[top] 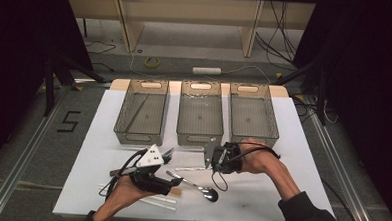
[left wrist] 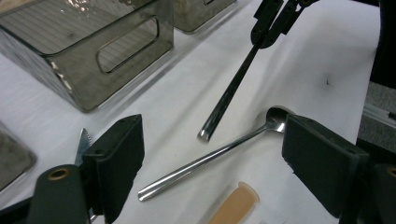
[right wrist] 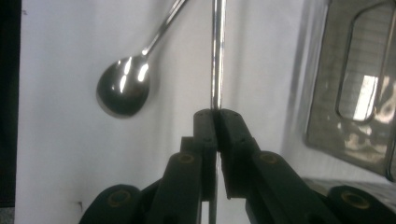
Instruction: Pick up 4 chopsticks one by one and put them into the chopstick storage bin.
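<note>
Inspecting the white-covered worktop [top: 292,159], we find the right gripper [right wrist: 215,114] with its jaws clenched on a slim, polished steel utensil handle [right wrist: 217,56]. In the left gripper view that handle [left wrist: 229,95] hangs clear of the cloth, slanting down from the right gripper's black jaws at the top of the picture to a free end above the worktop. Which kind of utensil it is we cannot tell, as the jaws hide its working end.

The left gripper [left wrist: 212,158] has its jaws released and well apart, nothing pressed between them. A shiny steel spoon [left wrist: 215,156] lies flat on the cloth in the gap between them, bowl away from the gripper, touching neither jaw as far as we can judge. Just beside its handle end lies a pale tan, rounded plastic handle [left wrist: 236,205]. A serrated metal blade tip [left wrist: 83,142] shows behind the left-hand jaw.

In the high view, three smoky translucent plastic bins [top: 199,121] stand side by side at the far half of the worktop. The right gripper [top: 213,159] sits just in front of the middle bin, the left gripper [top: 173,182] nearer the person, with the spoon [top: 195,186] between the two hands.
</note>
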The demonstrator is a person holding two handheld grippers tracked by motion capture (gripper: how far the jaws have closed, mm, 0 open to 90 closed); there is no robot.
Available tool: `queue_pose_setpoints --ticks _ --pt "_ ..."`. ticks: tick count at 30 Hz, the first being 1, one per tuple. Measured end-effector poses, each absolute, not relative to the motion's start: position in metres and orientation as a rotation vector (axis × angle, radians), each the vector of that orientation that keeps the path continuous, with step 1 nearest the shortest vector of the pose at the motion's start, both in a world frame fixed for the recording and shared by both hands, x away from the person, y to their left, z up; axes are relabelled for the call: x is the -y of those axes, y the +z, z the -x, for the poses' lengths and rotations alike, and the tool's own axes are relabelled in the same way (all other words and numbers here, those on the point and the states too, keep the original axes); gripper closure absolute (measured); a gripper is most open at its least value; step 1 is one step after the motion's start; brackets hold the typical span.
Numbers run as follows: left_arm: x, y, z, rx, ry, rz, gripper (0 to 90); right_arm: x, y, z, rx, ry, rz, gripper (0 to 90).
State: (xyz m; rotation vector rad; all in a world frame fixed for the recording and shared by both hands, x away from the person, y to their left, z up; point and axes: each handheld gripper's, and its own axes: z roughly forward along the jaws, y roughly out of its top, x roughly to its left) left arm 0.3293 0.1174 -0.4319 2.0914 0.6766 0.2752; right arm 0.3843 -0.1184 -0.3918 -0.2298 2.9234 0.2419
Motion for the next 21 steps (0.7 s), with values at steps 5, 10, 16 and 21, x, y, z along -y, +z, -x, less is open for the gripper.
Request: queue_pose_setpoints --ticks 5,10,16,21 --pt "-0.111 -0.432 -0.329 -0.626 0.287 -2.134 30.6 0.107 -0.393 -0.379 -2.914 0.247 0.271 86.3" --pt "-0.104 -0.434 -0.327 -0.573 0.325 -2.188 39.0 0.101 -0.394 -0.377 -2.919 0.26 0.289 86.3" --pt "-0.101 -0.436 -0.324 -0.52 0.355 -2.238 53.9 0.098 -0.394 -0.374 -2.924 0.249 0.299 86.2" --pt "-0.101 -0.436 -0.324 -0.508 0.342 -2.248 63.3 0.098 -0.394 -0.372 -2.921 0.26 0.31 86.2"
